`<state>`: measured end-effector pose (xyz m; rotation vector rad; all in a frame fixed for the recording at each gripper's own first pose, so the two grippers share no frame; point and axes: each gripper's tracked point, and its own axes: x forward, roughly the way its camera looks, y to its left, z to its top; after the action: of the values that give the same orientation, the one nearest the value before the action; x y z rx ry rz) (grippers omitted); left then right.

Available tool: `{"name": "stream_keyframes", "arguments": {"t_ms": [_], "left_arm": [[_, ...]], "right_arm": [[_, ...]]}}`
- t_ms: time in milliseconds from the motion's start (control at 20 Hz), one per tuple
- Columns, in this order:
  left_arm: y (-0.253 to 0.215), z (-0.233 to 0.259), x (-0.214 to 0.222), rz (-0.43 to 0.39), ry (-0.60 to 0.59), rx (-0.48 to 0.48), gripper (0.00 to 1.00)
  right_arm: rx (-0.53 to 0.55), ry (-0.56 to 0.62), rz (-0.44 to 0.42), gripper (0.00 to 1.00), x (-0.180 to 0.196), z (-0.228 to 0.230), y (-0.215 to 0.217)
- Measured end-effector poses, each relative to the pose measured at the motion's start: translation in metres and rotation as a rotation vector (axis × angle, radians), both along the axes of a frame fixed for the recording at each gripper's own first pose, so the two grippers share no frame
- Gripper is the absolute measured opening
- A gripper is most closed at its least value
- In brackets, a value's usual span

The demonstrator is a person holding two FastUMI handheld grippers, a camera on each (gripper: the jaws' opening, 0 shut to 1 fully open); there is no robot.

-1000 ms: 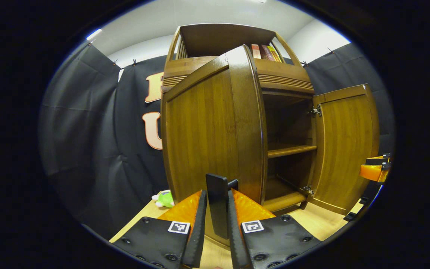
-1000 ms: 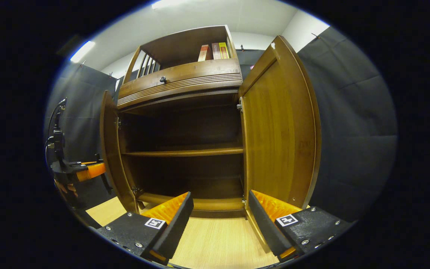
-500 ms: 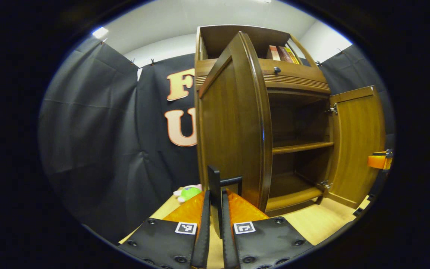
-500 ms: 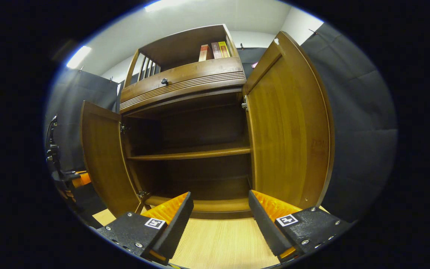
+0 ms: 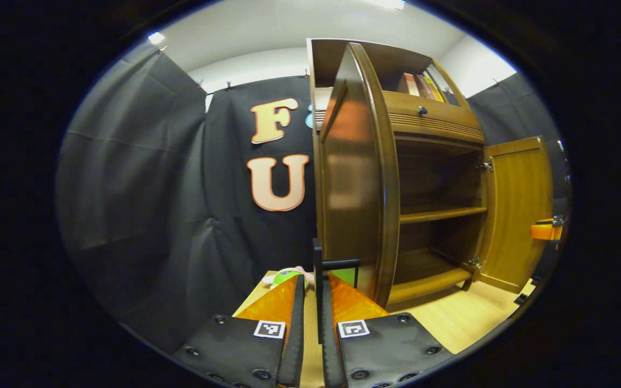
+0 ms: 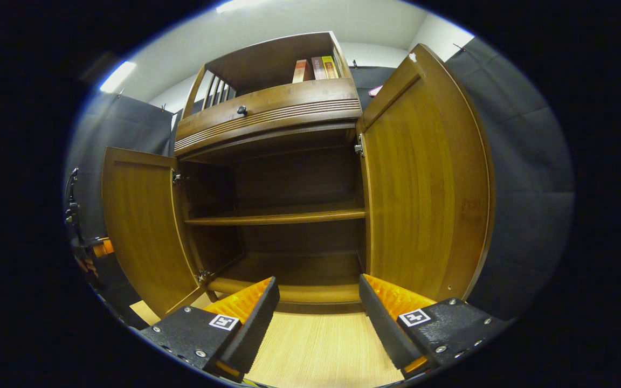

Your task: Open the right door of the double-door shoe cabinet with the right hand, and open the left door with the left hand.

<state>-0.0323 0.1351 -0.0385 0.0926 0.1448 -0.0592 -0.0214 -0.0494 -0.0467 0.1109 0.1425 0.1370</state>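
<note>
The shoe cabinet [image 6: 278,161] stands on the table [image 6: 310,350] with both doors swung wide. Its two inner shelves [image 6: 275,218] lie bare; books [image 6: 316,67] stand in the top compartment above a knobbed drawer [image 6: 242,110]. The left tongs [image 5: 318,318] are closed on the dark handle [image 5: 318,285] of the left door [image 5: 353,178], seen edge-on. A plush toy [image 5: 286,276] is half hidden behind them. The right tongs [image 6: 316,307] gape wide, holding nothing, before the open interior, near the right door [image 6: 423,183].
</note>
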Motion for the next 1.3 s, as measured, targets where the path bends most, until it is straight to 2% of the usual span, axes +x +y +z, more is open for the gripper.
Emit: {"name": "stream_keyframes", "arguments": {"t_ms": [100,300,350,600,800,950,1000,1100,1300], "left_arm": [[0.014,0.001,0.002,-0.039,-0.005,0.001,0.21],[0.037,0.001,0.004,-0.074,-0.019,-0.089,0.22],[0.039,0.001,0.005,-0.086,-0.022,-0.089,0.22],[0.044,0.000,0.003,-0.113,-0.021,-0.060,0.23],[0.058,0.008,-0.020,-0.086,-0.036,-0.063,0.23],[0.064,0.018,-0.041,-0.032,-0.050,-0.090,0.23],[0.065,0.024,-0.047,-0.017,-0.061,-0.088,0.23],[0.050,0.044,-0.056,-0.015,-0.085,-0.083,0.23],[0.000,0.071,-0.059,-0.077,-0.132,-0.046,0.23]], "right_arm": [[0.001,0.001,0.006,0.96,0.002,0.001,0.003],[-0.009,-0.006,0.008,1.00,0.003,0.005,0.004],[-0.010,-0.006,0.009,0.92,0.003,0.005,0.005],[-0.004,-0.007,0.000,0.97,0.002,0.006,0.008],[-0.007,-0.012,0.013,1.00,0.006,0.005,0.014],[-0.007,-0.003,0.028,0.81,0.011,0.000,0.019],[-0.001,0.000,0.034,1.00,0.013,-0.001,0.021],[0.000,0.003,0.050,1.00,0.017,-0.002,0.026],[-0.010,-0.002,0.064,1.00,0.021,-0.003,0.030]]}}
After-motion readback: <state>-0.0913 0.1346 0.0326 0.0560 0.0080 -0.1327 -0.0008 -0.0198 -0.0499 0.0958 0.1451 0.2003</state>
